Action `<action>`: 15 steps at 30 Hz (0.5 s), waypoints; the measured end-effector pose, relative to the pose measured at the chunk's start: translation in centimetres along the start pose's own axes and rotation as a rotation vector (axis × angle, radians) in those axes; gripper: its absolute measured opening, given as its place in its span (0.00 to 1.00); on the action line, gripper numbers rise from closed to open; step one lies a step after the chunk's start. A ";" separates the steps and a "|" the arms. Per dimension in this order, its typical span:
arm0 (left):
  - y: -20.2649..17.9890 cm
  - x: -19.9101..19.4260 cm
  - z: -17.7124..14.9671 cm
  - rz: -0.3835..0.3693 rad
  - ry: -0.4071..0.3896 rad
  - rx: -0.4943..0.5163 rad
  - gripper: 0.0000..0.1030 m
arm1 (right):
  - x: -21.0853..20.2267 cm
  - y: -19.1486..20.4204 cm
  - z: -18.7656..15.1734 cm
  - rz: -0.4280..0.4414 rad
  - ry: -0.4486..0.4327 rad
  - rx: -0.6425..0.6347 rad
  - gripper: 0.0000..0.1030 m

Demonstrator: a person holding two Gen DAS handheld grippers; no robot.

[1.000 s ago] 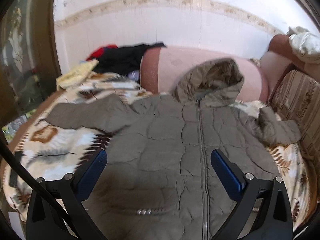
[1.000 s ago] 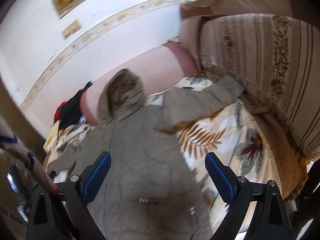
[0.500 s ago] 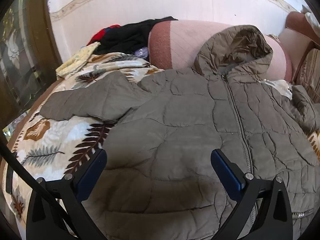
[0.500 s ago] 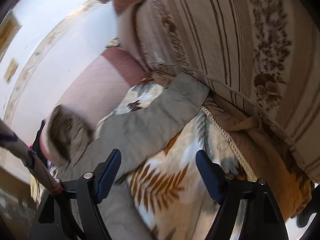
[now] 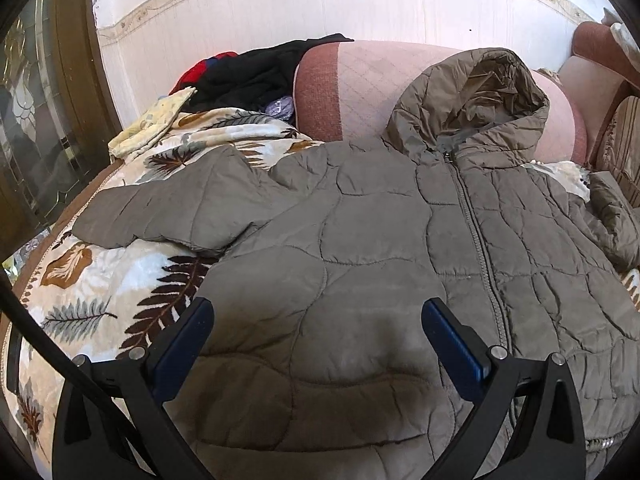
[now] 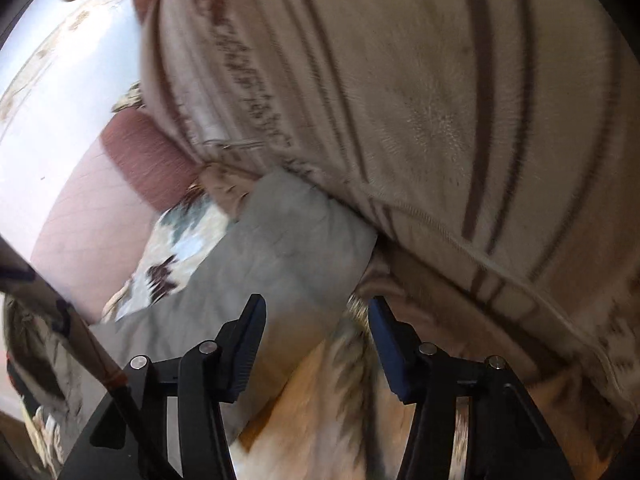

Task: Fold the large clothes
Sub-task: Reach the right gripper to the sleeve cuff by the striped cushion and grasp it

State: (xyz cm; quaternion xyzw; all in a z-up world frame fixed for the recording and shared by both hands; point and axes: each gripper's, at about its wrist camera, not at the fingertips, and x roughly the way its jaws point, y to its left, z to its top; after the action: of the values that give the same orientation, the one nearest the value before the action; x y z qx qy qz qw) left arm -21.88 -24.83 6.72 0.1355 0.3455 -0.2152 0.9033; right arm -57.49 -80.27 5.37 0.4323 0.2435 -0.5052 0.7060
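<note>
We see no bin, basket or box, so nothing sits inside anything; all the cloth lies loose on the couch. Left of our left gripper (image 5: 316, 326) is the leaf-print blanket (image 5: 92, 280), with the jacket's left sleeve (image 5: 176, 208) stretched flat over it. Beyond that sleeve lies a heap of dark clothes (image 5: 256, 74) beside the pink bolster (image 5: 360, 88). The left gripper hangs with its jaws wide apart and empty, just over the lower front of the grey jacket (image 5: 380, 240), which is spread face up, zipped, with its hood (image 5: 472, 100) against the bolster. Our right gripper (image 6: 316, 326) is closing, though its pads are apart and press nothing; the cuff of the other sleeve (image 6: 288, 248) lies just ahead and to the left, against the striped cushion (image 6: 420, 100).
</note>
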 end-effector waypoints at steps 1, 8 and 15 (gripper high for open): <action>0.0 0.1 0.0 0.002 0.000 -0.001 1.00 | 0.7 -0.2 0.2 -0.004 0.001 0.006 0.56; -0.3 1.2 -0.2 0.018 0.018 0.003 1.00 | 3.9 -0.2 0.5 -0.063 0.005 -0.030 0.52; -0.7 1.8 -0.3 0.027 0.031 0.017 1.00 | 2.4 0.0 0.7 -0.028 -0.046 -0.063 0.16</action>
State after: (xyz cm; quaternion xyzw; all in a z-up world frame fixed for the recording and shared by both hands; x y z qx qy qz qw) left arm -21.20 -25.88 5.21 0.1513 0.3556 -0.2040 0.8995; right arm -56.69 -82.03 3.87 0.3947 0.2490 -0.5171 0.7175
